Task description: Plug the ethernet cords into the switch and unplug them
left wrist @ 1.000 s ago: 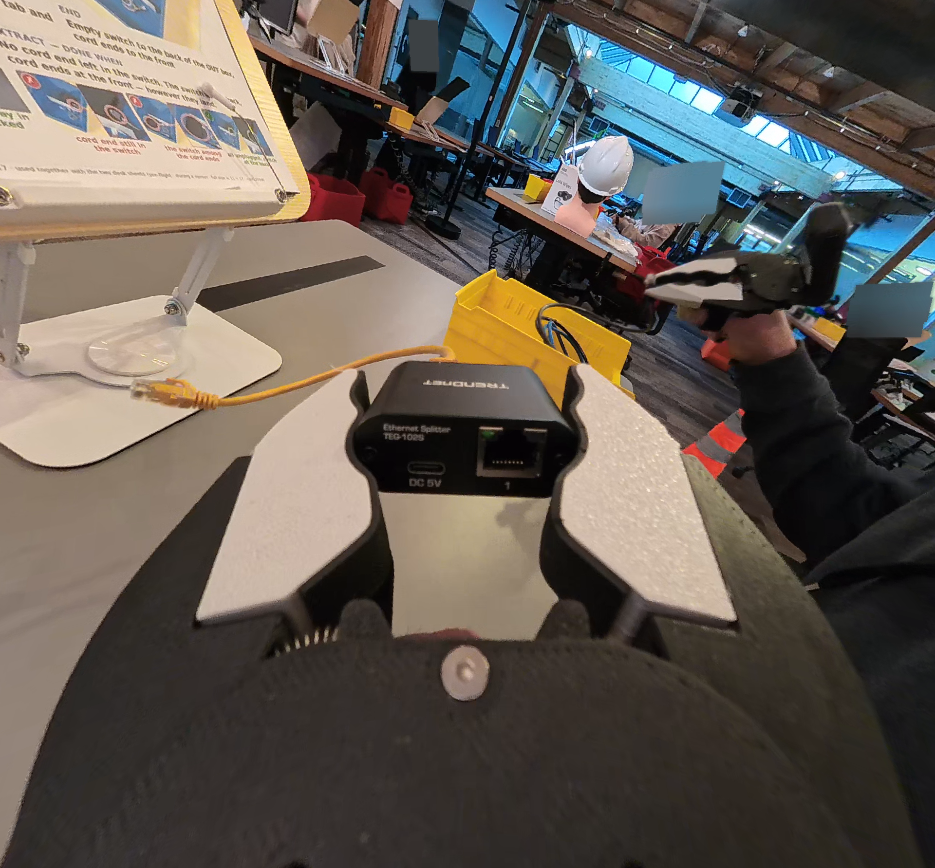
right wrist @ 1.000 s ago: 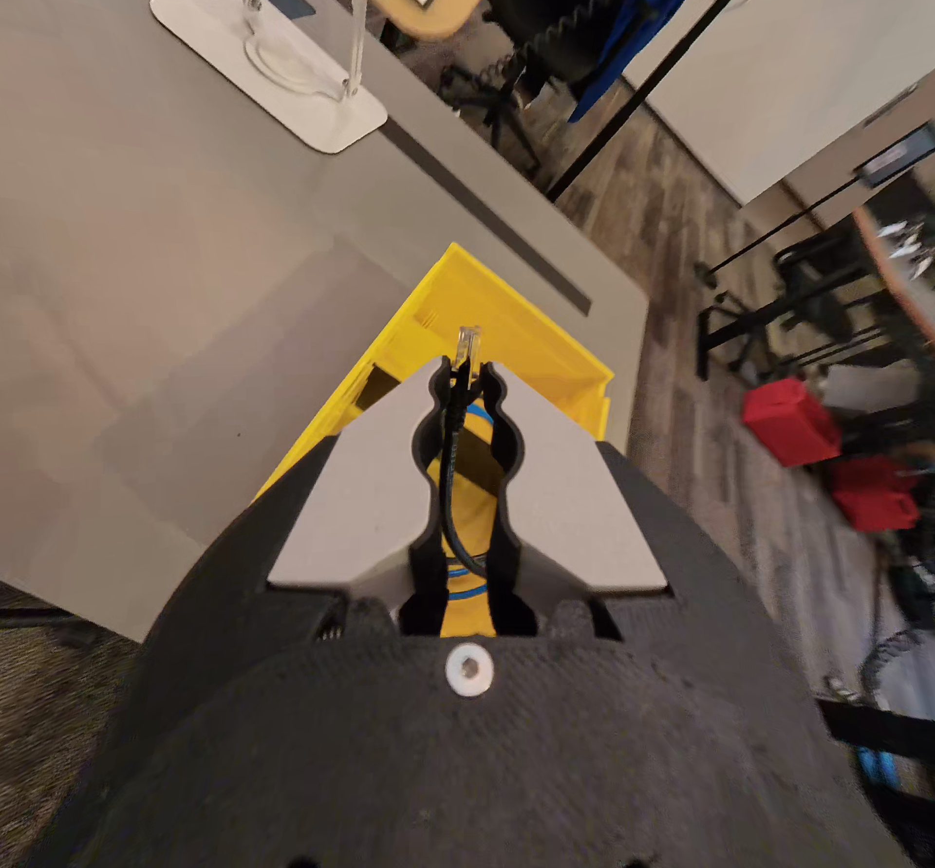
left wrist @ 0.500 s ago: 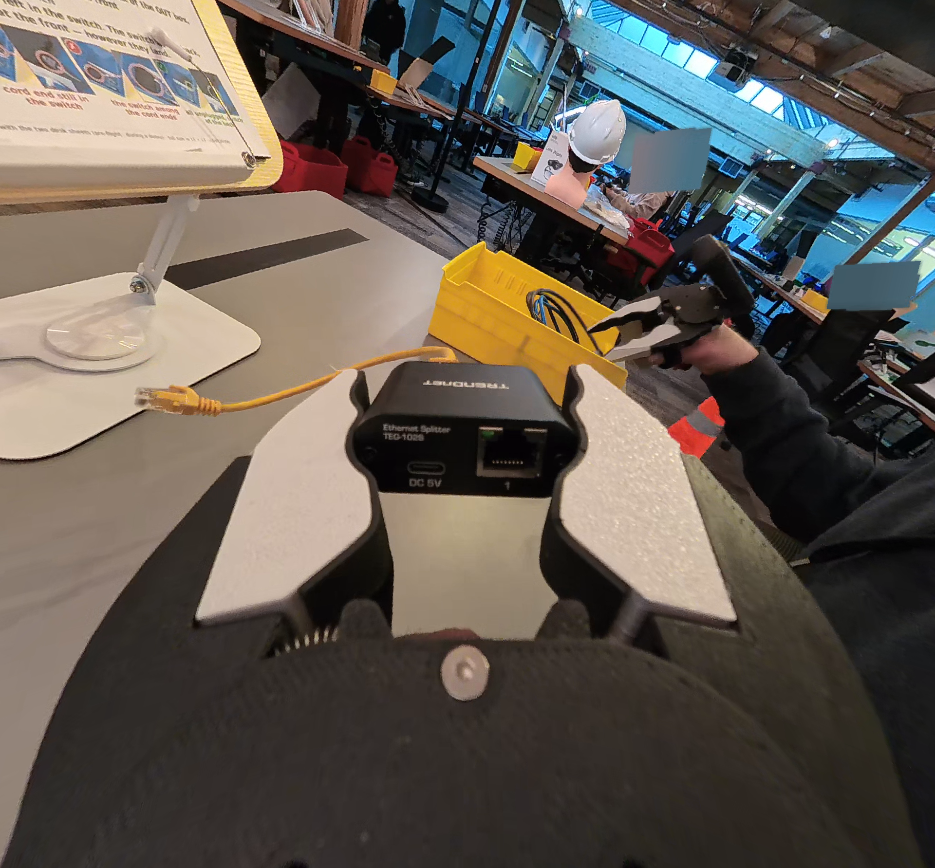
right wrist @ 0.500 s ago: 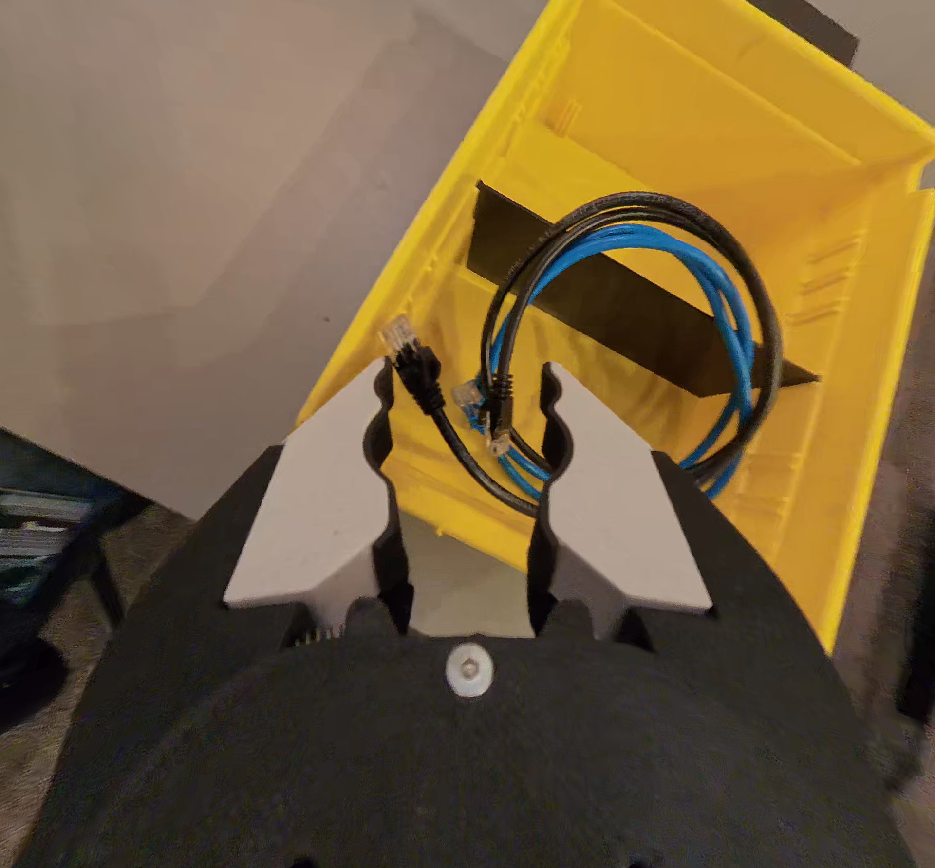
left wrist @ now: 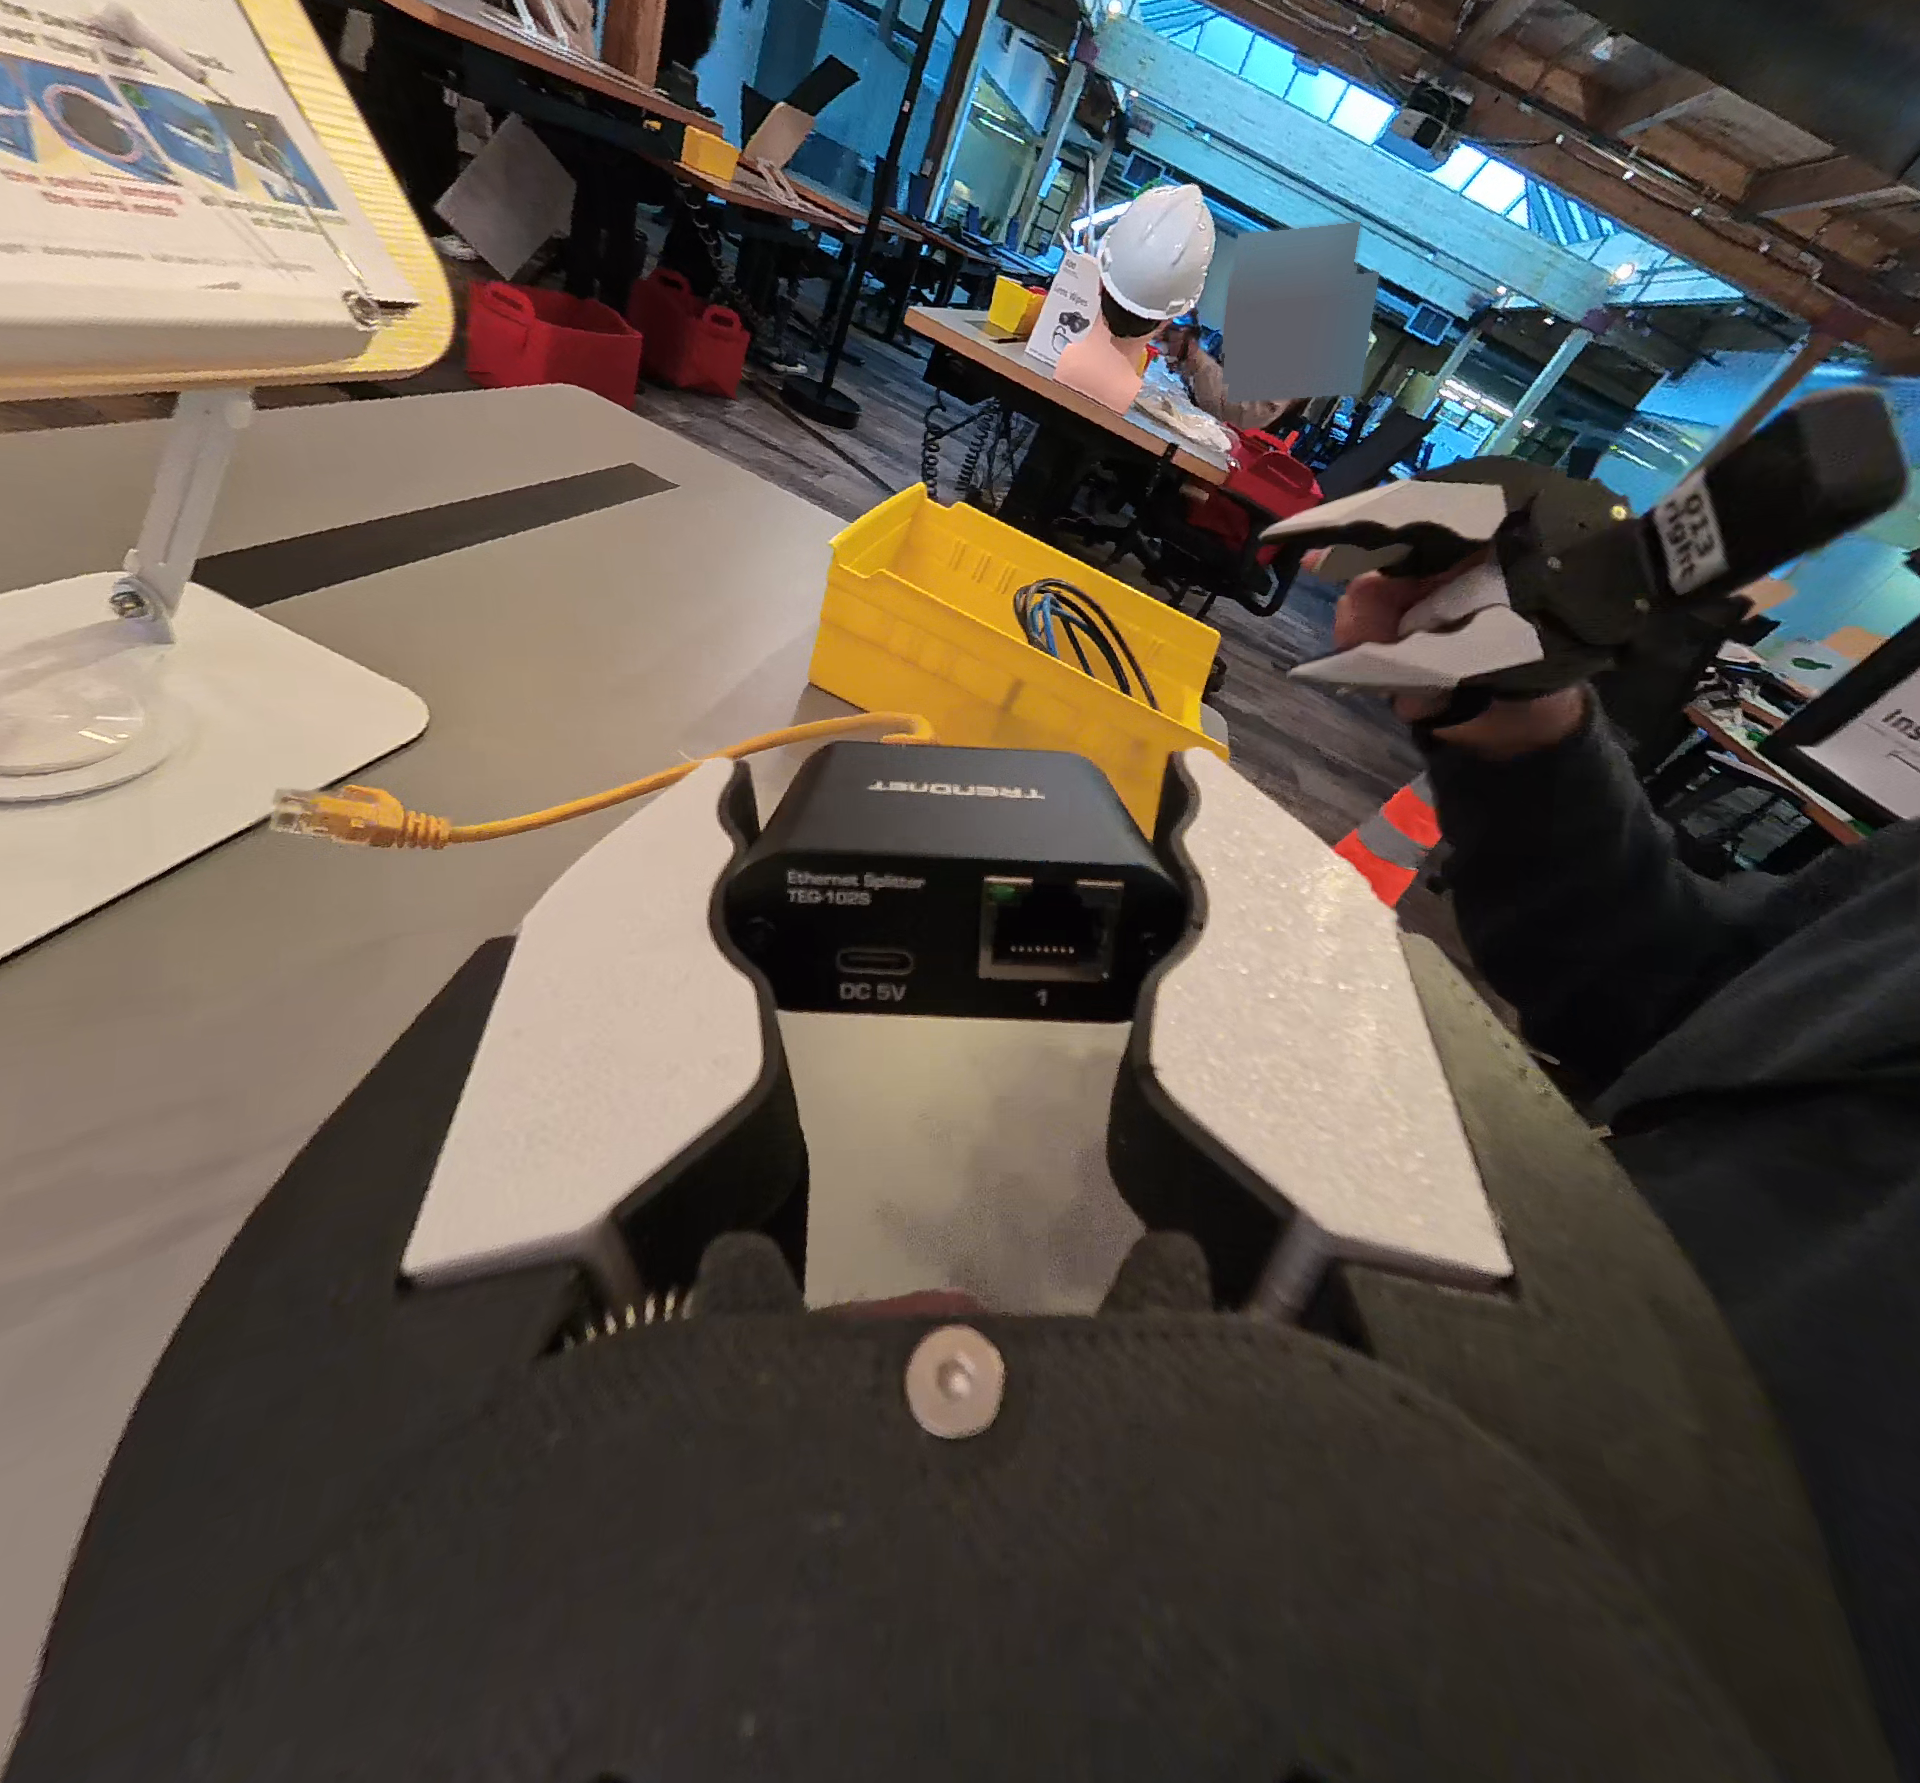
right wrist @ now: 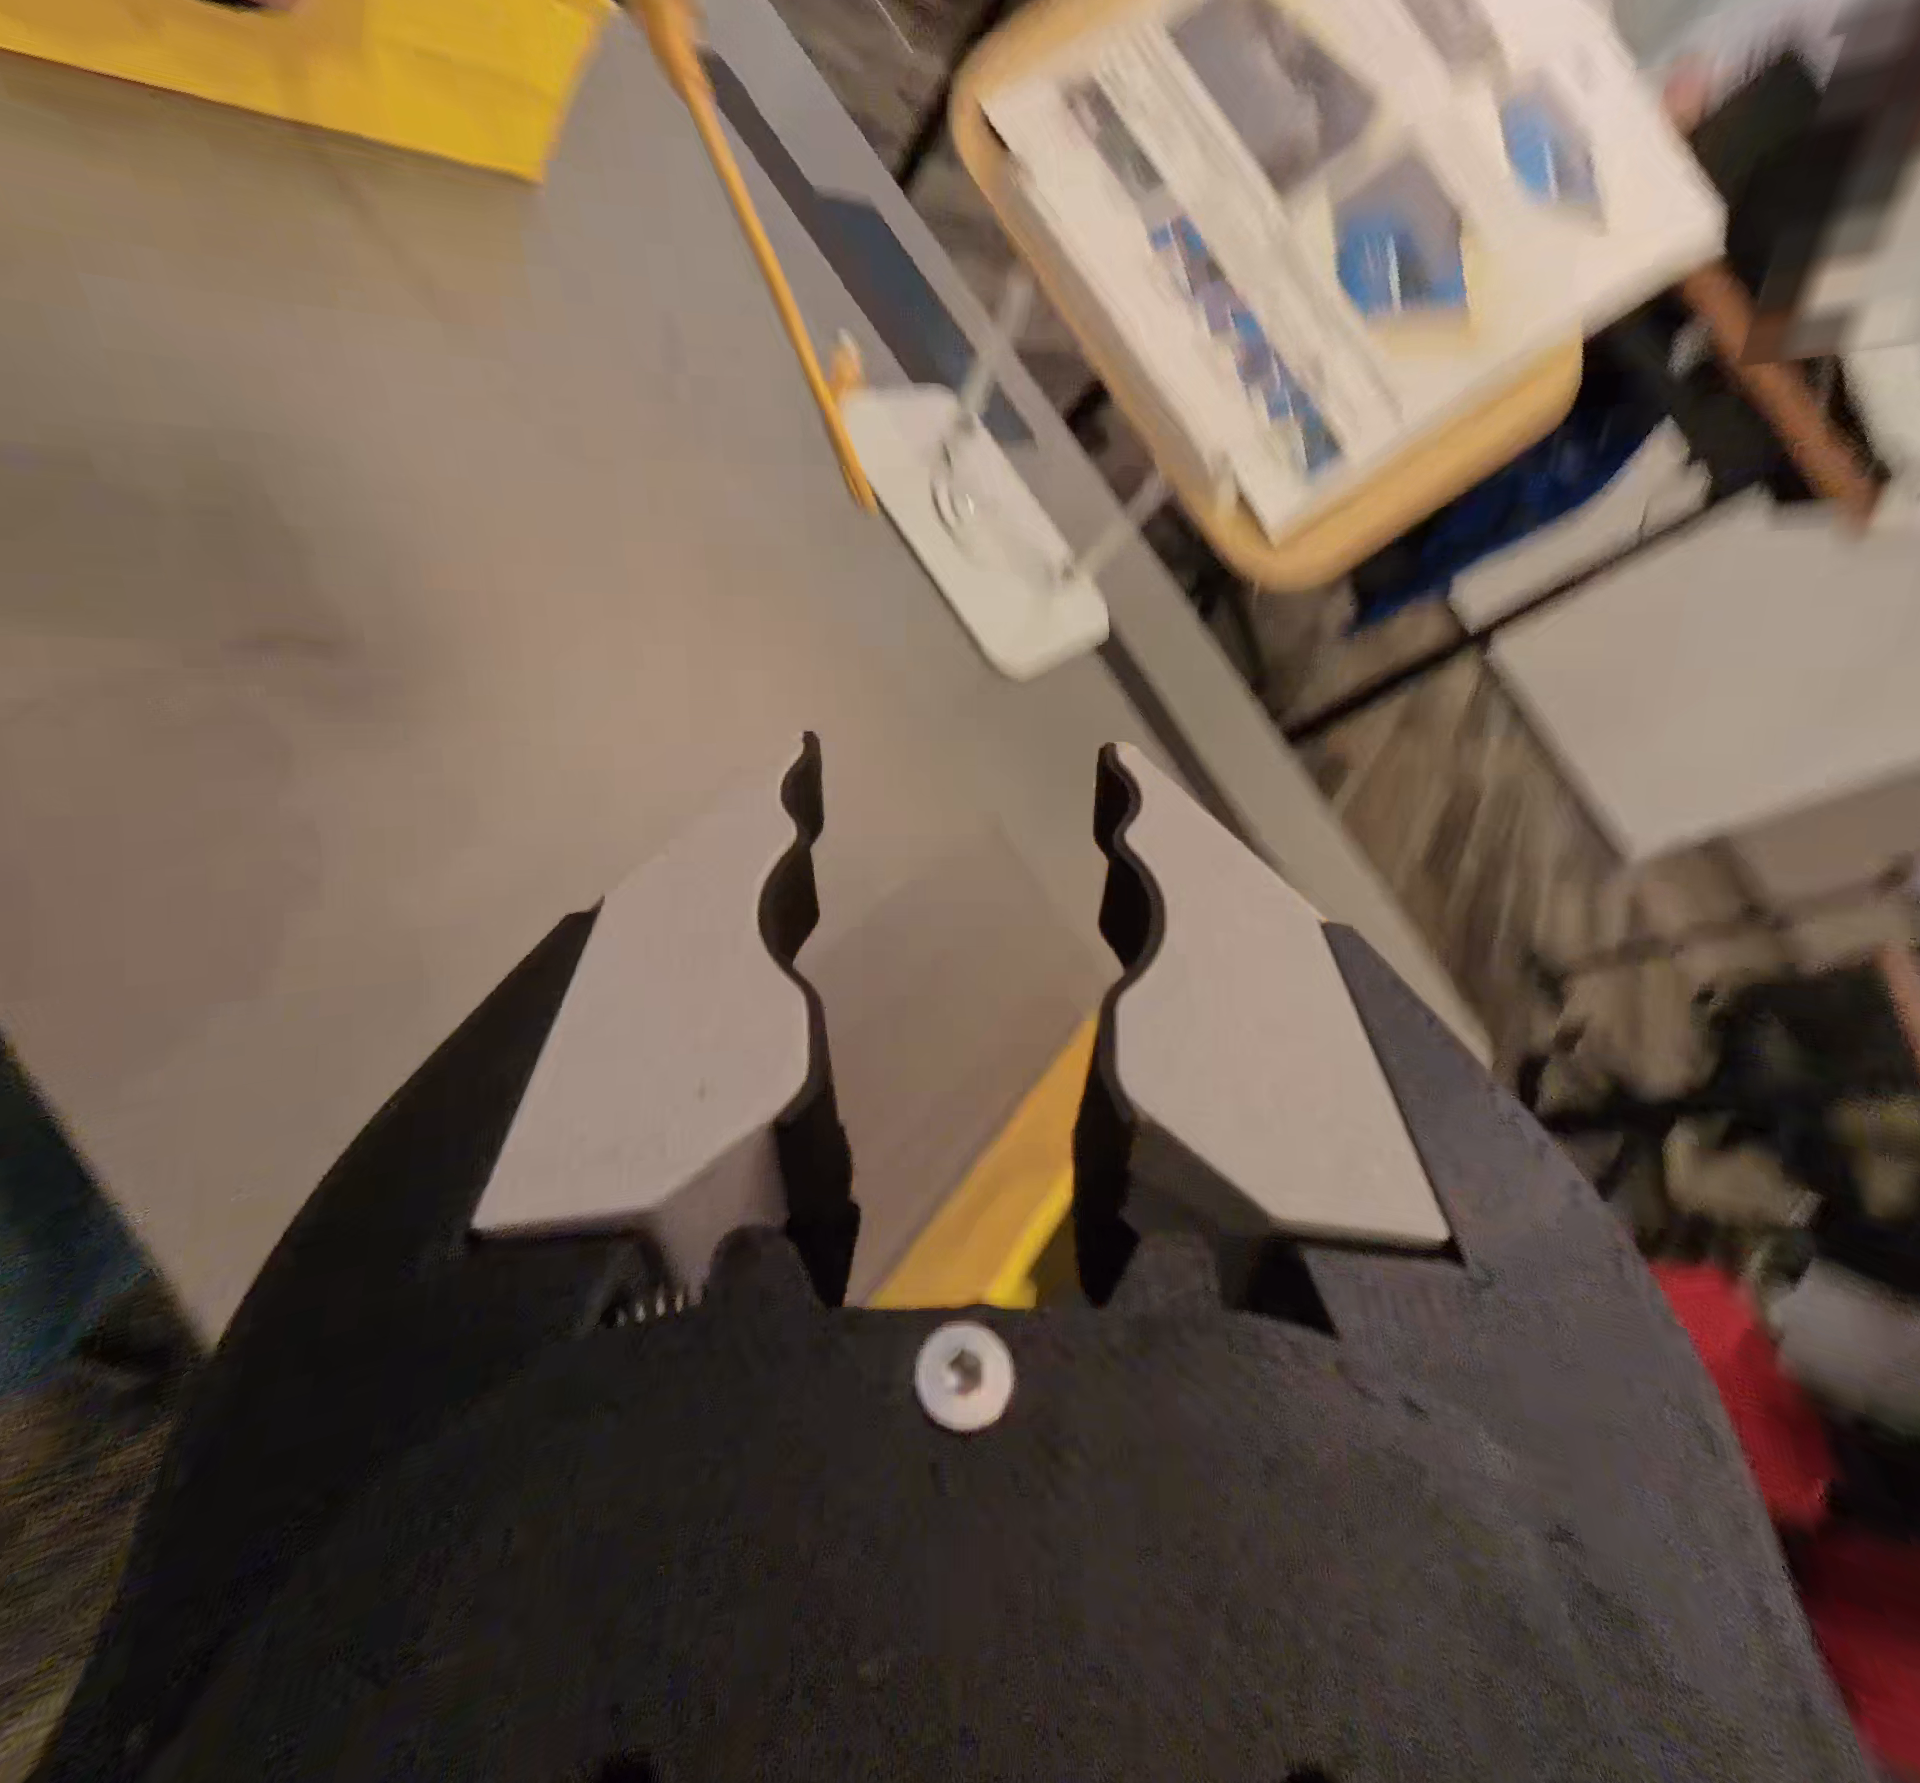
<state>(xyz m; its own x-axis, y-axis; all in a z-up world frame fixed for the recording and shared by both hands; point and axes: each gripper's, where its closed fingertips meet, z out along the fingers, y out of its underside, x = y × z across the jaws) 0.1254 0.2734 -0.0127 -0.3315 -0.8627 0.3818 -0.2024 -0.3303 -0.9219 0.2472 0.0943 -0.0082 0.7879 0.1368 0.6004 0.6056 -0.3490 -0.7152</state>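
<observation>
A: Left wrist view first. What is the surface and the room?

B: A smooth grey table (left wrist: 582, 611) with a dark strip inset, in a big workshop hall with timber beams, skylights, other benches and red bins on the floor. Landmark: the yellow bin (left wrist: 966, 632), hard ribbed plastic, at the table's far edge.

A: And the switch?

B: The switch (left wrist: 951, 876), a small matte black box with rounded edges, sits just in front of the yellow bin, pinched between the 2 grainy grey fingers (left wrist: 623, 985) of the left gripper (left wrist: 951, 788). 1 port faces the camera. A yellow cord (left wrist: 582, 798) runs from behind it, left of the bin, and ends in a clear plug lying on the table beside a white stand base (left wrist: 239, 746) that carries a tilted instruction board (left wrist: 156, 123). Black and blue cords (left wrist: 1081, 621) lie coiled inside the bin.

A: The other gripper?

B: The right gripper (left wrist: 1340, 590) hangs right of the bin, fingers spread.

A: Right wrist view?

B: Blurred. The right gripper (right wrist: 961, 746) is spread and holds nothing, wavy black pads showing, over the grey table (right wrist: 312, 538). A corner of the yellow bin (right wrist: 987, 1203) shows between the fingers; the yellow cord (right wrist: 769, 279) and the stand base (right wrist: 987, 549) lie beyond.
</observation>
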